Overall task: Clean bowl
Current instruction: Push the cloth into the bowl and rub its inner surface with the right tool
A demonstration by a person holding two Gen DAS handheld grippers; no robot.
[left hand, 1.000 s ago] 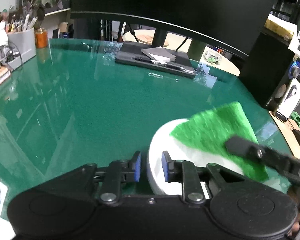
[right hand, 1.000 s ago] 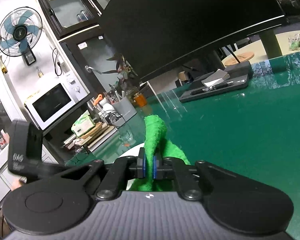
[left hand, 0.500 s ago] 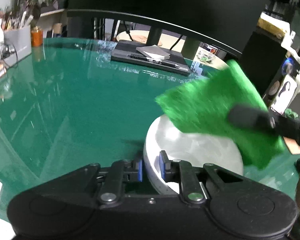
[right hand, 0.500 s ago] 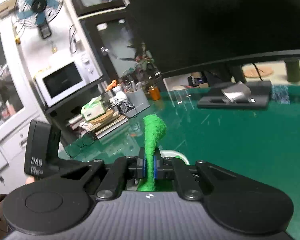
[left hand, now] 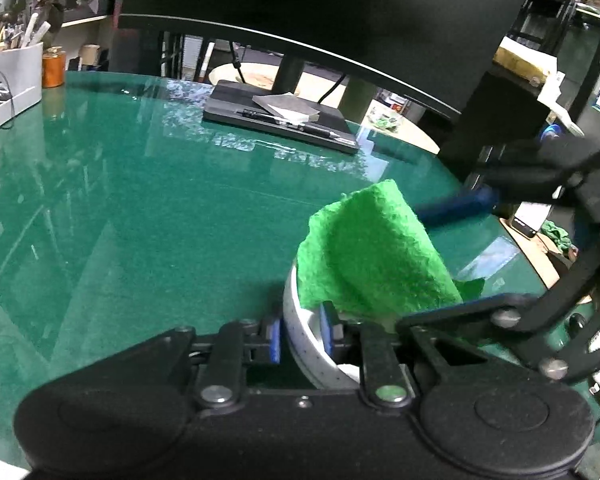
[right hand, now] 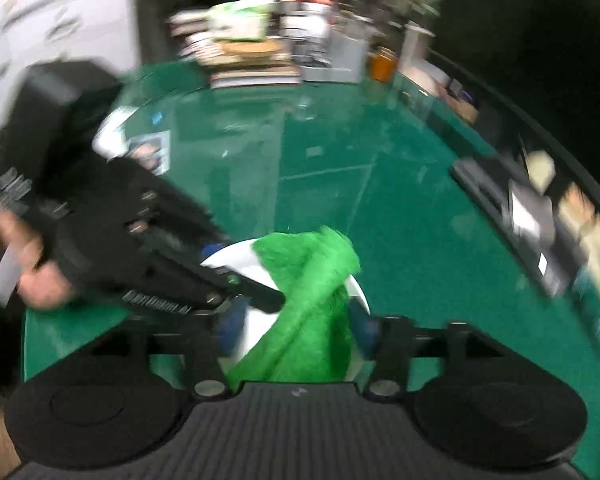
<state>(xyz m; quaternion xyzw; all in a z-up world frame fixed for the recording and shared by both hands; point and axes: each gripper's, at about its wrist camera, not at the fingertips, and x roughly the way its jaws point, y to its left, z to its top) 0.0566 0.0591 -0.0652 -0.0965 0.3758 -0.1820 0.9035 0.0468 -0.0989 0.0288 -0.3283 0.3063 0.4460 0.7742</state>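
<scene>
A white bowl sits on the green table near its front edge. My left gripper is shut on the bowl's rim, one blue pad outside and one inside. A green cloth lies crumpled over and in the bowl. My right gripper is open, its jaws spread wide on either side of the cloth above the bowl. The right wrist view is blurred by motion.
A large black monitor stands at the back, with a black tray holding a notepad and pen under it. A grey pen holder and an orange can are at the far left. A black speaker stands right.
My right gripper has opened and let go of the green cloth, which now lies in the bowl. The right gripper has swung round toward the bowl. The left gripper still holds the rim.
</scene>
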